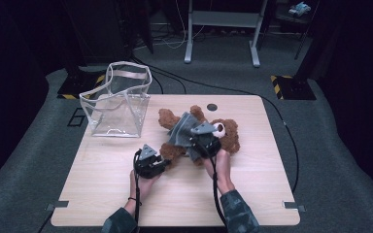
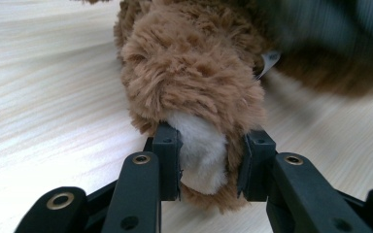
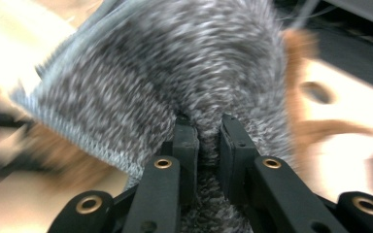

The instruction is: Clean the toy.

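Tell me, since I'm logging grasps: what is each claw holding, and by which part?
Left claw grips the teddy bear by a paw's white sole; right claw pinches a fold of its grey sweater.

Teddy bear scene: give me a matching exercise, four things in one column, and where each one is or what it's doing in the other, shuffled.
1. left gripper
2. right gripper
3. clear bag
4. teddy bear

A. stands upright at the table's far left
B. pinches grey knitted cloth
C. lies on the table's middle
D. clamps a brown furry paw with a white pad

Pairs: 1-D, 2-B, 3-A, 4-C
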Tool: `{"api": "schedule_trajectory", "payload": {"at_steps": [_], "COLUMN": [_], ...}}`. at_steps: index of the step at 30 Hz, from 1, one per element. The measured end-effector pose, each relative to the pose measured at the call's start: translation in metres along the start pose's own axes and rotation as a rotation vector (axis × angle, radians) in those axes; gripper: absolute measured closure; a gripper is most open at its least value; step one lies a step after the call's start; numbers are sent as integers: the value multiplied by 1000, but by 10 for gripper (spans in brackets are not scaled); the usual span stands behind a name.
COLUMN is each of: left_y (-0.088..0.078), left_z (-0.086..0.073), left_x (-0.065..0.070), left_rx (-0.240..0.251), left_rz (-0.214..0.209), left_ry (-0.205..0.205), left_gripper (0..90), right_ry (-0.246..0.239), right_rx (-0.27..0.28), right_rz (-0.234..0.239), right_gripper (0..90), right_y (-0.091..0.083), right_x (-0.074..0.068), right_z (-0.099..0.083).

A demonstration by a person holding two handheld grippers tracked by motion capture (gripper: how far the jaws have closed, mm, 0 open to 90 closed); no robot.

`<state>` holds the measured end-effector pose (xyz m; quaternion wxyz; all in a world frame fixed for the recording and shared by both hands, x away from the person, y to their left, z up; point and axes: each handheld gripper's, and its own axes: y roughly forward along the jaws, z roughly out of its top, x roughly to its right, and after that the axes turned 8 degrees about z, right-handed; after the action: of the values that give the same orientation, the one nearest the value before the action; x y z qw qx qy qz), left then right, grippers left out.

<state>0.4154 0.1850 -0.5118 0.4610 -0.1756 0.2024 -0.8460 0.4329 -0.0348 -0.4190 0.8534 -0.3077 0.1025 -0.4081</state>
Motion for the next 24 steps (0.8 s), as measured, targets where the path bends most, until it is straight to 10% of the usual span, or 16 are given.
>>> {"api": "schedule_trajectory", "payload": {"at_steps": [5, 16, 24], "left_y": [-3, -3, -1], "left_z": [5, 7, 5], "left_x": [0, -7, -6], "left_rx": [20, 31, 42], "left_rz": [5, 16, -19], "left_ry": [-8, -5, -19], "left_gripper": [679, 682, 682], "right_ry": [-15, 140, 31], "right_rx": [-94, -101, -56], "right_rz": [87, -115, 58], "right_gripper": [799, 803, 796], "right_y": [28, 0, 14], "right_x": [-10, 33, -10], "right_z": [-18, -39, -24]}}
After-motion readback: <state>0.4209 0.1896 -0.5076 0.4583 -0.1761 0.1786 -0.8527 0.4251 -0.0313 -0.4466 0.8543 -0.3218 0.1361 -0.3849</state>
